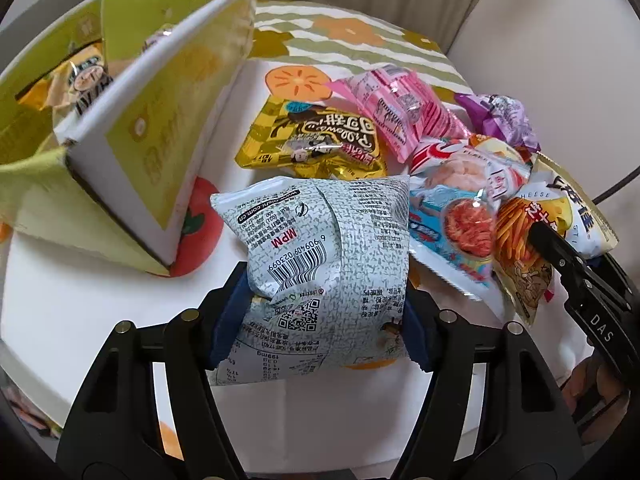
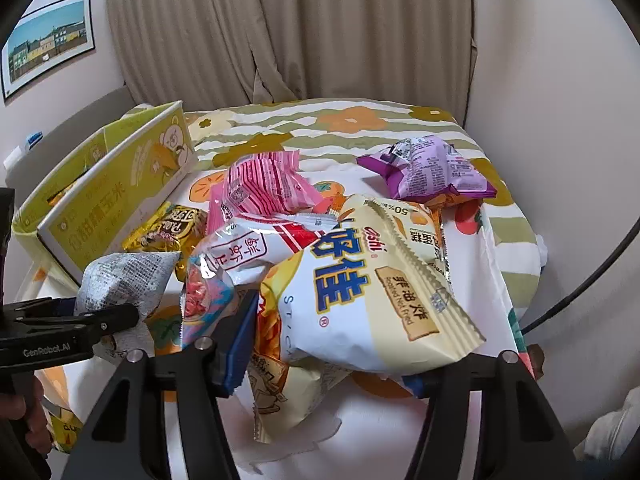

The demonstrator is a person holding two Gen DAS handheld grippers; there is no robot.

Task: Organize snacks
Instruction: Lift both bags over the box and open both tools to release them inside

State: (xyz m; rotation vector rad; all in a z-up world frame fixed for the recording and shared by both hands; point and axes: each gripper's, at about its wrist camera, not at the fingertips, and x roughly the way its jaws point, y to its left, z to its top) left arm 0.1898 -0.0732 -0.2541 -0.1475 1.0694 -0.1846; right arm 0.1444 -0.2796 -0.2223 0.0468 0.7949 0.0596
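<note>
snacks piled beside green box (image 1: pixel 132 128); left claw (image 1: pixel 320 312) pinching grey packet (image 1: pixel 316 248), right claw (image 2: pixel 340 344) pinching cream chip bag (image 2: pixel 360 300).

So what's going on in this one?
A person is sorting snack bags on a table with a gripper in each hand. The left gripper is shut on a grey bag, beside the open yellow-green box that already holds some snacks. The right gripper is shut on a white cheese-stick bag. Pink, purple and gold bags are not yet boxed.
</note>
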